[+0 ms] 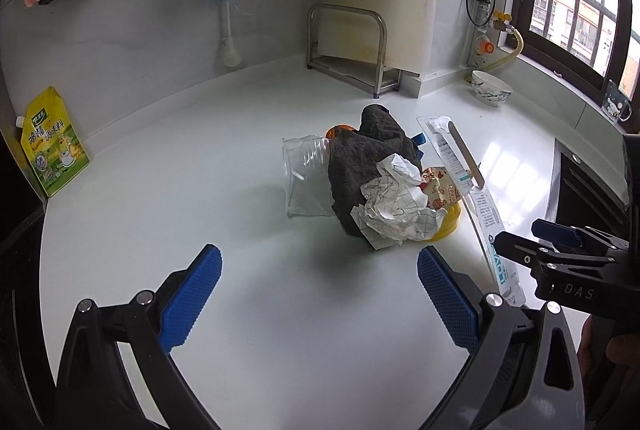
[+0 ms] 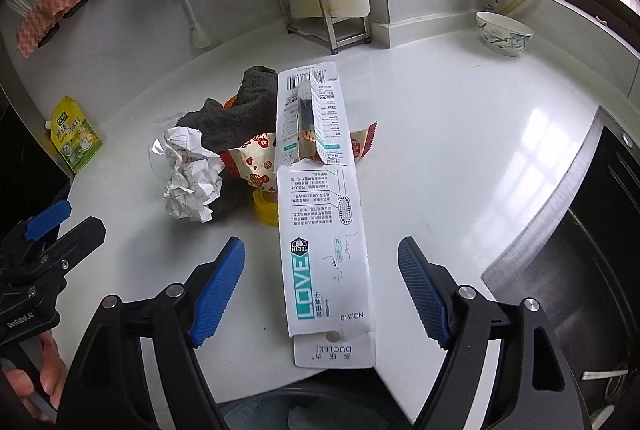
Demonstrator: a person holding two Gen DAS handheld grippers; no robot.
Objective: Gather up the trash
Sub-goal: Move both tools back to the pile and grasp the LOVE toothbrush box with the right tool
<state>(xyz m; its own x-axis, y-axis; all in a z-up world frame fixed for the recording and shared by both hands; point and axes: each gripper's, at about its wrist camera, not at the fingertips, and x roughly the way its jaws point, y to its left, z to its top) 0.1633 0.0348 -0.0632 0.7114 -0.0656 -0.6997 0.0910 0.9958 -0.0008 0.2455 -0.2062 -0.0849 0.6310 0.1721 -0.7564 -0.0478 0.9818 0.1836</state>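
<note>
A pile of trash lies on the white counter point(image 1: 200, 190): a dark grey cloth point(image 1: 360, 158), crumpled paper point(image 1: 396, 206), a red-patterned snack wrapper point(image 1: 438, 190), a yellow lid point(image 1: 448, 226) and a clear plastic container point(image 1: 306, 178). A long white toothbrush package point(image 2: 324, 230) leans with its far end on the pile, and its near end overhangs the counter edge. My right gripper point(image 2: 322, 290) is open, with the package between its blue pads and touching neither. My left gripper point(image 1: 320, 294) is open and holds nothing, just short of the pile.
A yellow seasoning pouch point(image 1: 54, 146) leans on the left wall. At the back stand a metal rack point(image 1: 348, 46) and a patterned bowl point(image 1: 490, 88). A steel sink point(image 2: 580, 270) lies to the right. A grey round container point(image 2: 264, 410) sits below the counter edge.
</note>
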